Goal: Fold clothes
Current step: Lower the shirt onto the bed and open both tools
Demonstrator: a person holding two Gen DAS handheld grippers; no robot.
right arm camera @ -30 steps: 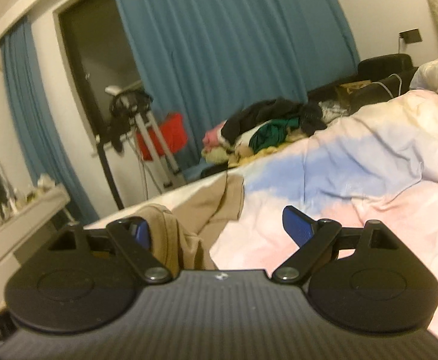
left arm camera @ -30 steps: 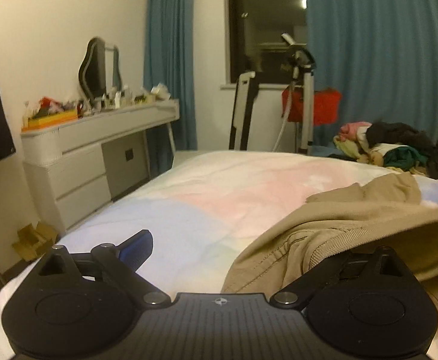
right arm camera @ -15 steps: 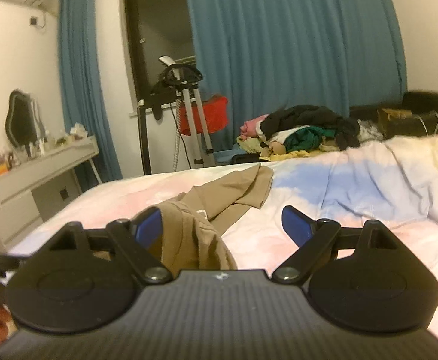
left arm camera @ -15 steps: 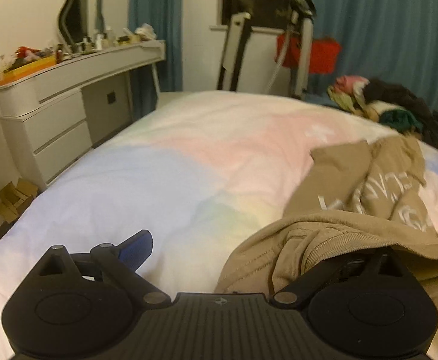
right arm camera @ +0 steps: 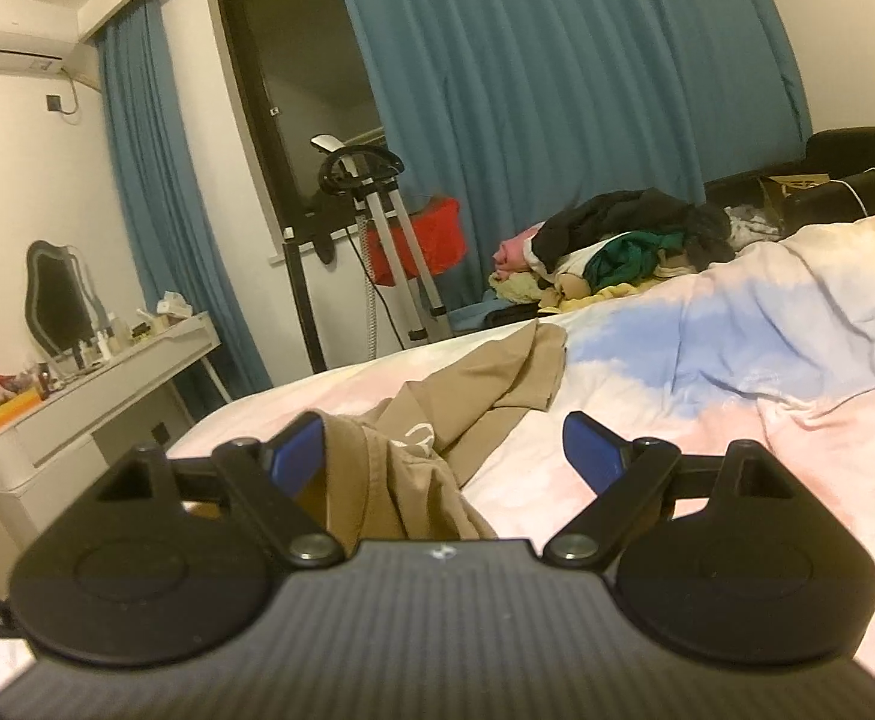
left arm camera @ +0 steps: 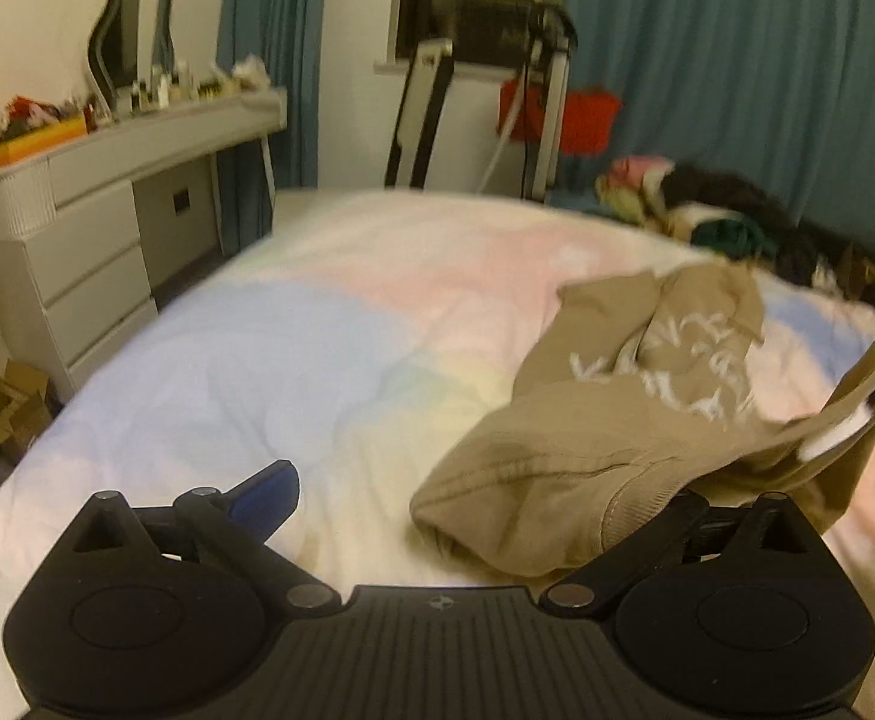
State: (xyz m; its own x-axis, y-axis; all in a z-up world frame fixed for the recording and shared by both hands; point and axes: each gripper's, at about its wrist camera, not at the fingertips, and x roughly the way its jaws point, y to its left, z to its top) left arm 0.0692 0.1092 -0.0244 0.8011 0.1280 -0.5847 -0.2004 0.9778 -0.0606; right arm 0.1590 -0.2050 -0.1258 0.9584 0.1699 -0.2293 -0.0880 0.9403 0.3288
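Note:
A tan sweatshirt (left arm camera: 629, 420) with white lettering lies crumpled on the pastel bed cover (left arm camera: 293, 360). My left gripper (left arm camera: 473, 498) is open; its hem edge drapes over the right finger, which is hidden under the cloth, and the blue left fingertip (left arm camera: 263, 495) is bare. In the right wrist view the same sweatshirt (right arm camera: 437, 420) lies bunched against the left blue pad (right arm camera: 299, 450) of my right gripper (right arm camera: 443, 450), which is open with jaws wide apart. The cloth sits between the fingers, not pinched.
A pile of unfolded clothes (right arm camera: 611, 252) sits at the bed's far edge before blue curtains (right arm camera: 557, 90). A white dresser (left arm camera: 95, 222) with clutter and a mirror stands left. An exercise machine (right arm camera: 371, 228) and a red item stand by the window. A cardboard box (left arm camera: 5, 414) lies on the floor.
The left wrist camera tipped down and rose, showing more of the sweatshirt and its lettering. The right gripper shifted; the sweatshirt stays draped by its left finger. Both stay open.

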